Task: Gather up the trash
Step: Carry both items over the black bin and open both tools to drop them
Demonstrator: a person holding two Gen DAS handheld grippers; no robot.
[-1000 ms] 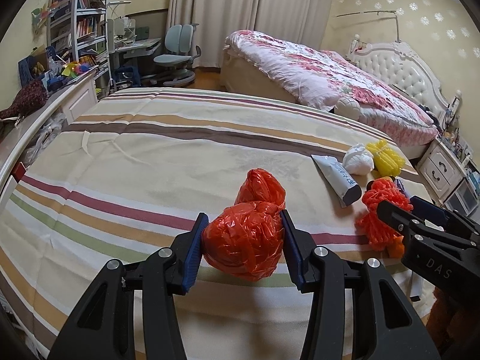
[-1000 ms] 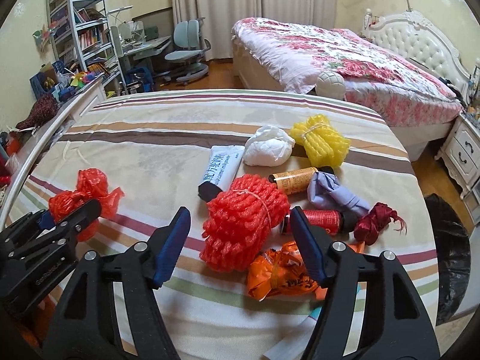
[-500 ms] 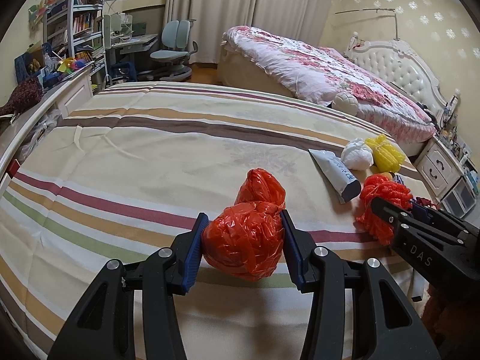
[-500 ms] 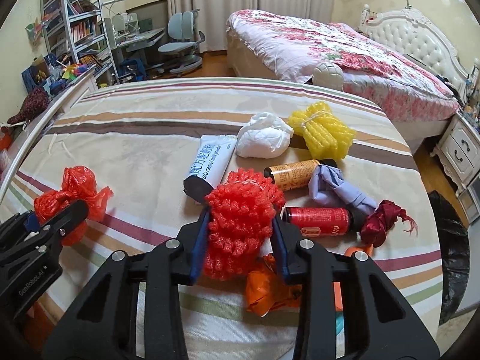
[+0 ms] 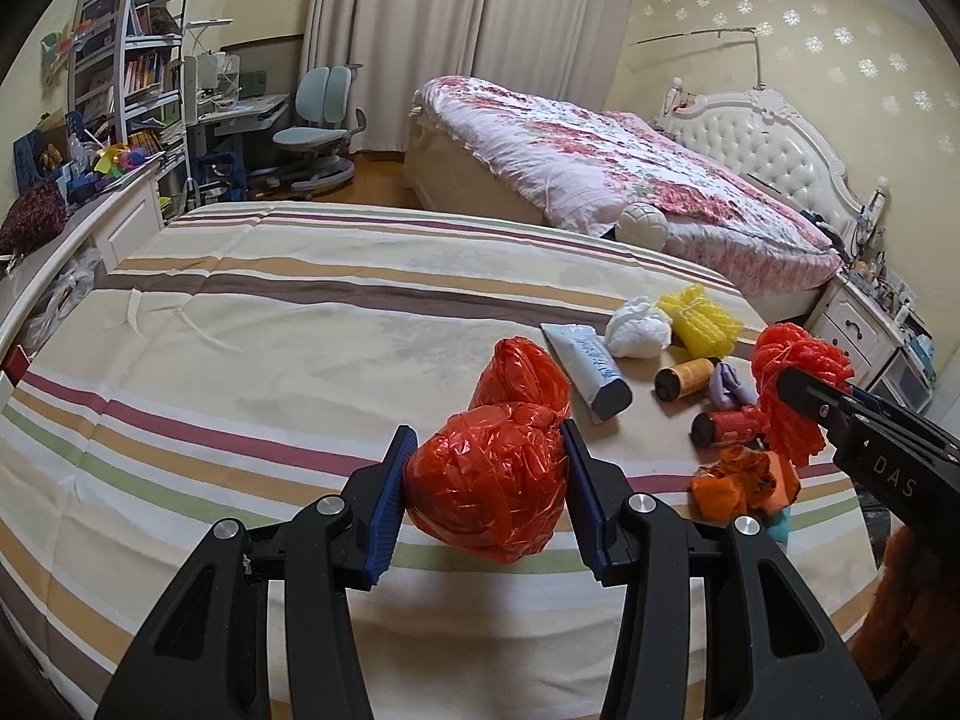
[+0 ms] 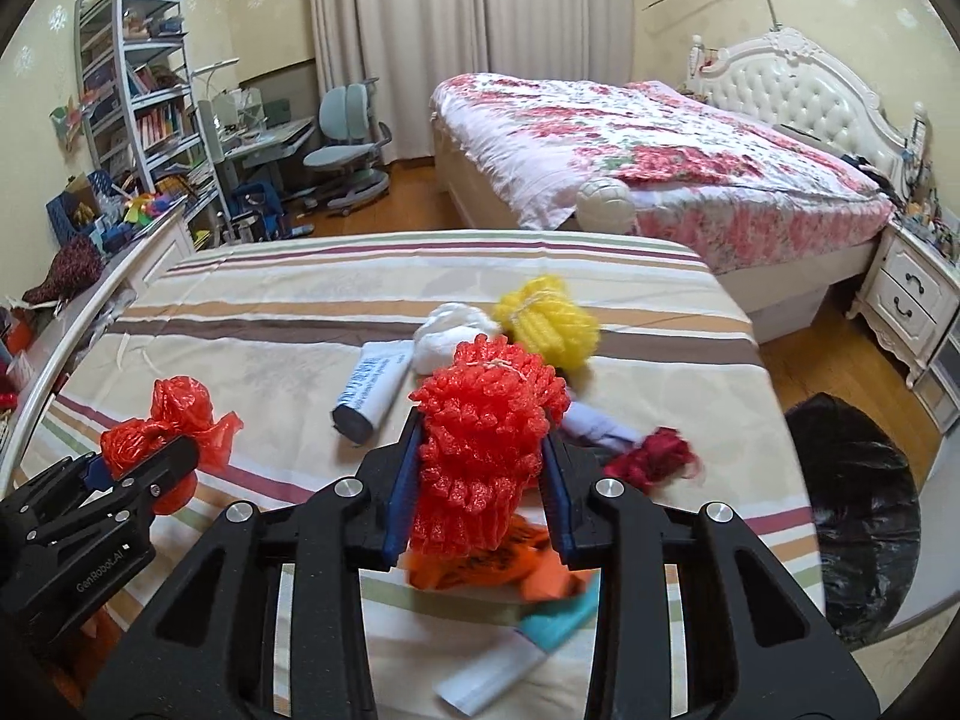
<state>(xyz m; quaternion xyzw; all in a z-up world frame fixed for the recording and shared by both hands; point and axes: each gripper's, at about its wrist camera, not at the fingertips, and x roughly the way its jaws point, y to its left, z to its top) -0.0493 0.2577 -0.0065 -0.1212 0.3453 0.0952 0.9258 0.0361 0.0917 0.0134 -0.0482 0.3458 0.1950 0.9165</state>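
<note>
My left gripper is shut on a knotted red plastic bag and holds it above the striped bedspread. My right gripper is shut on a red foam net bundle, lifted above the trash pile. On the spread lie a white tube, a white wad, a yellow foam net, a red can, a brown roll, a purple wrapper, an orange wrapper and a dark red scrap. A black trash bag stands open at the bed's right side.
A floral bed stands behind, with a round ball at its edge. A nightstand is at the right. A bookshelf, desk and chair fill the back left. A white rail runs along the left.
My right gripper closed on the red foam net bundle and lifted it off the pile. My left gripper kept its hold on the red plastic bag and rose slightly.
</note>
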